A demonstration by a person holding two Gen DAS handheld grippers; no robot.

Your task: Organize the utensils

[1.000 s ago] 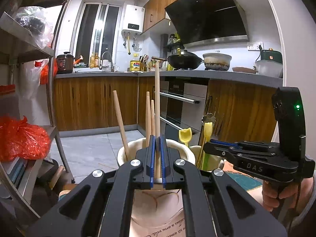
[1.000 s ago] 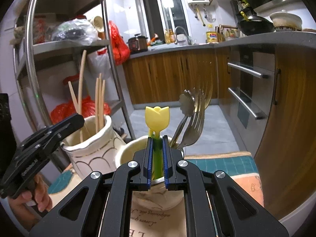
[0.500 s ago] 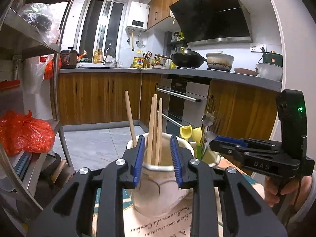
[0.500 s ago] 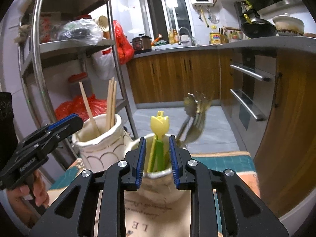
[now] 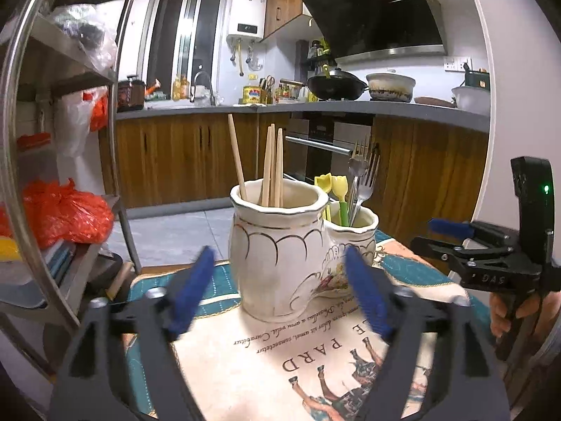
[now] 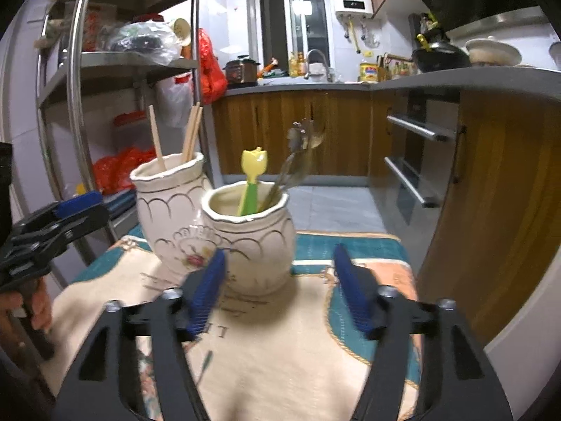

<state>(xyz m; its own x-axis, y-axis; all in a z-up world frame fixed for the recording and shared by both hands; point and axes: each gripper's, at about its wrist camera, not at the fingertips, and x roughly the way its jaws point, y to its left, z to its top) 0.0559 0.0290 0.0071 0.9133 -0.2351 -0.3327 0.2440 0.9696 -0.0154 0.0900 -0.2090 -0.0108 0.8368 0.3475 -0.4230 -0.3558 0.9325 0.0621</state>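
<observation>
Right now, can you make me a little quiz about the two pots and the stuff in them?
1. True or false: the chopsticks stand in the taller pot.
2. Which pot holds the forks: A taller pot, B shorter pot?
3. Fill in: the tulip-topped utensil has a ____ top.

Key: 1 true; 2 B; 3 yellow.

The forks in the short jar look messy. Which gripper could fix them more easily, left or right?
Probably the right gripper. It sits open straight in front of the short jar holding the forks. The left gripper, also open, faces the tall jar of chopsticks, which partly blocks its way.
</observation>
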